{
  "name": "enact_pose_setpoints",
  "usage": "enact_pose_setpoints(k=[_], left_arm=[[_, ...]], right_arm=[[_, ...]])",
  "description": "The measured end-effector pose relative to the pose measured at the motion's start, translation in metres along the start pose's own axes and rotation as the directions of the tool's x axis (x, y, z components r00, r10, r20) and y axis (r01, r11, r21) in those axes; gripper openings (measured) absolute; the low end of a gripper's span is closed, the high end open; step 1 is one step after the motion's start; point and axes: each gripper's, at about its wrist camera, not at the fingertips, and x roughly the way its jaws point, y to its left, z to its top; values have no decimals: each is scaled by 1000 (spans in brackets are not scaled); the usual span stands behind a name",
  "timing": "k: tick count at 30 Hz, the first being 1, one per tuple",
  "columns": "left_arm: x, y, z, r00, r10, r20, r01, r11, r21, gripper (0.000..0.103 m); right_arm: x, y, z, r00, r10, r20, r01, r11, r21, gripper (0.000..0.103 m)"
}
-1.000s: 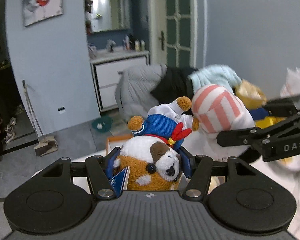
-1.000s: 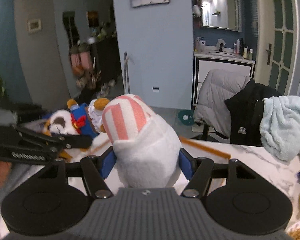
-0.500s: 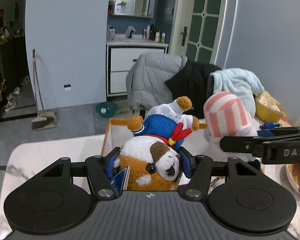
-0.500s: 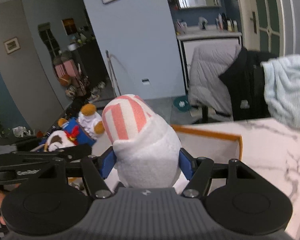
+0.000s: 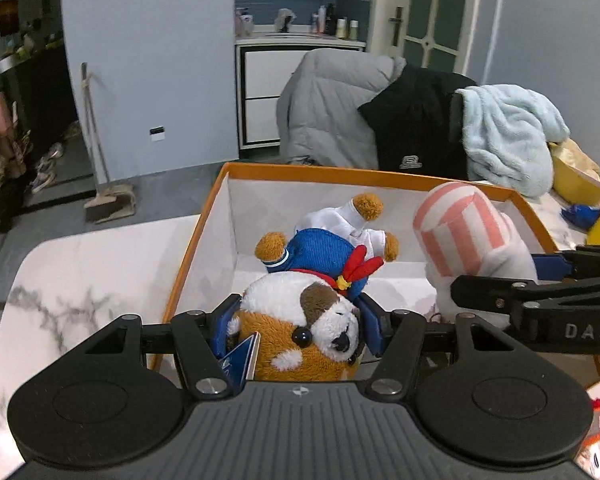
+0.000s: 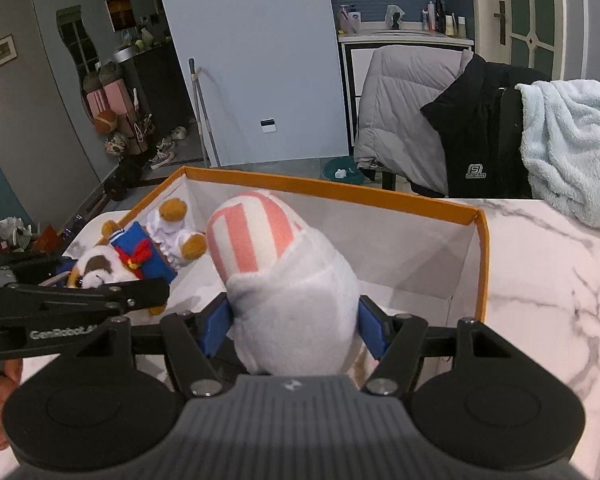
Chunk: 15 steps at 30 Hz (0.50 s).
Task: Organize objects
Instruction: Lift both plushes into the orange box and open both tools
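**Two plush toys held over the orange-rimmed box**

At far left, the white marble tabletop (image 5: 72, 280) carries an open cardboard box with an orange rim and white inner walls (image 5: 228, 216). The left claw (image 5: 298, 332) is clamped on a brown-and-white plush dog in a blue sailor top and red bow (image 5: 304, 320). Its blue pads press the toy's head from both sides, with the face turned toward the camera. The dog's long axis runs away from the claw, body and tan paws stretching forward and up over the box's left half. A small blue card tag sits at the left pad.

To the right, the right claw (image 6: 294, 328) is clamped on a white plush toy with a pink-and-white striped end (image 6: 292, 280). The pads squeeze its white lower body, and its long axis points forward and slightly left, the striped end leading out over the box interior. In the right wrist view this toy sits dead centre between the pads, with the dog just beside it on the left.

Beyond the box a chair draped with a grey padded jacket (image 6: 404, 108), a black garment and a pale blue fleece blanket (image 6: 572, 148) stands against the tabletop's far edge.
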Motion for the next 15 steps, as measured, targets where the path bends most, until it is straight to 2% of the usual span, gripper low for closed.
enact_pose_setpoints(k=[6,10,15], left_arm=[[10,-3,-4,999,38,-30,-37,999,16,72],[10,-3,-6,999,45,-16,-45,999,6,75],[9,-2,-5,997,74,-10,-74,997,-3,82]], right_arm=[[5,10,-3,1000,-24,2,24,998,-57,68],[11,16,-8,999,-40,3,41,994,-97,69],[11,14,-8,999,-45,15,46,996,-82,73]])
